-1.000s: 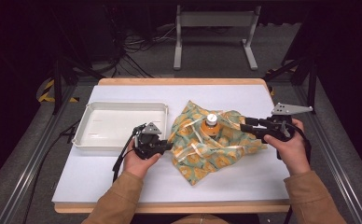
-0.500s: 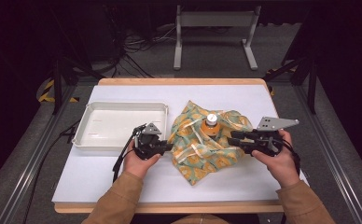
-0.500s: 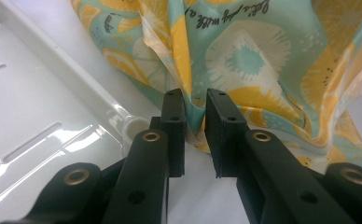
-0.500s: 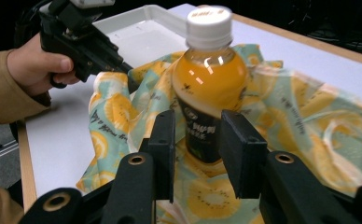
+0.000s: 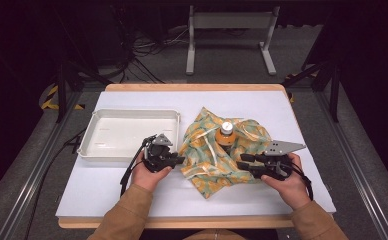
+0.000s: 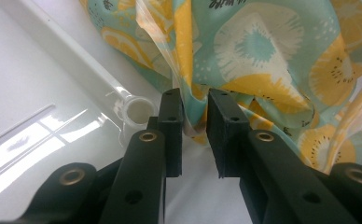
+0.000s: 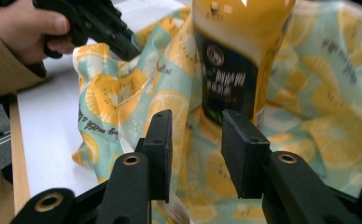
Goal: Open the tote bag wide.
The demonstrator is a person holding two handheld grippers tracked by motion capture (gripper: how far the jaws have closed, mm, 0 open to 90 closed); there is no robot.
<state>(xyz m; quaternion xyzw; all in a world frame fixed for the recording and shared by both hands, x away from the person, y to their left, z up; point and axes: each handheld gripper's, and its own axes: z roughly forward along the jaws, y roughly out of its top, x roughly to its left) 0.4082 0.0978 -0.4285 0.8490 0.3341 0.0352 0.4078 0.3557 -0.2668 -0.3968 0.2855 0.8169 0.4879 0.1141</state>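
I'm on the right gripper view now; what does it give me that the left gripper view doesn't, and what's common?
Right gripper view alone: the orange bottle with its dark label, standing on the cloth, plus the left claw at the cloth's edge.

Left gripper view alone: the white tray and its corner rim.

Both: the fruit-print cloth ahead of each claw's open jaws.
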